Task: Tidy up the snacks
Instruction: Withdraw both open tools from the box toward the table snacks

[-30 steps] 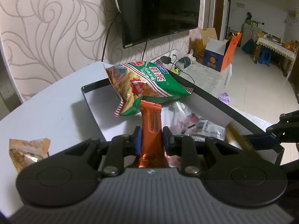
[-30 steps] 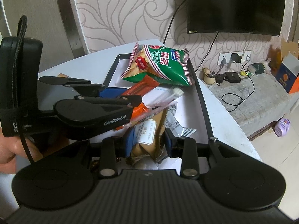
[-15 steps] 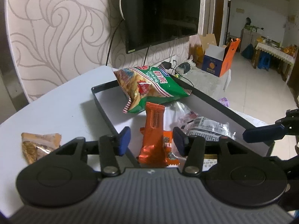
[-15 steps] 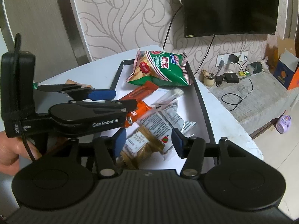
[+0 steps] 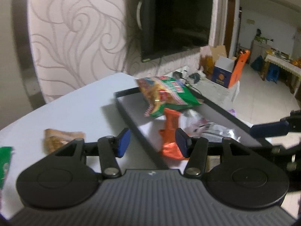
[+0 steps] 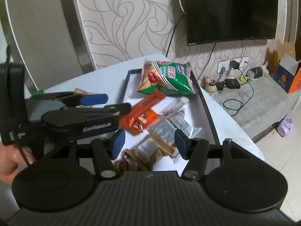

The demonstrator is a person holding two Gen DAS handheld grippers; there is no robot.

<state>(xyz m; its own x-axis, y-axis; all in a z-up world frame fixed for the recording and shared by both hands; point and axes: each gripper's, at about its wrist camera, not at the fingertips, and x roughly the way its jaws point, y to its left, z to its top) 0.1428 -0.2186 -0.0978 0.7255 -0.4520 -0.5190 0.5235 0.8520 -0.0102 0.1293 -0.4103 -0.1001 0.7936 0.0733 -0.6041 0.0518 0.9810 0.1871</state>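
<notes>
Nearest in the left wrist view, the left gripper (image 5: 152, 145) has its 2 blue-padded jaws spread apart after just opening, with nothing pinched; the near rim of the tray shows in the gap between them. Just past its right pad lies an orange snack bar (image 5: 170, 131), loose inside the black-rimmed tray (image 5: 143, 135). In the right wrist view, the right gripper (image 6: 147, 144) also has its jaws spread after just opening, and they grip nothing; a tan wafer packet (image 6: 152, 148) lies in the tray below the gap, untouched by either pad. Beyond it sit a clear wrapper with printed text (image 6: 176, 124) and the orange bar, both in the tray. At the tray's far end rests a green and red chip bag (image 6: 166, 78), partly leaning on the rim. Outside the tray, on the white table (image 5: 75, 109), a small brown snack packet (image 5: 60, 139) lies to the left, with the edge of a green packet (image 5: 4, 162) nearer the frame's border. A person's hand (image 6: 11, 160) holds the left tool. On the patterned wall behind hangs a dark television (image 6: 231, 11).
</notes>
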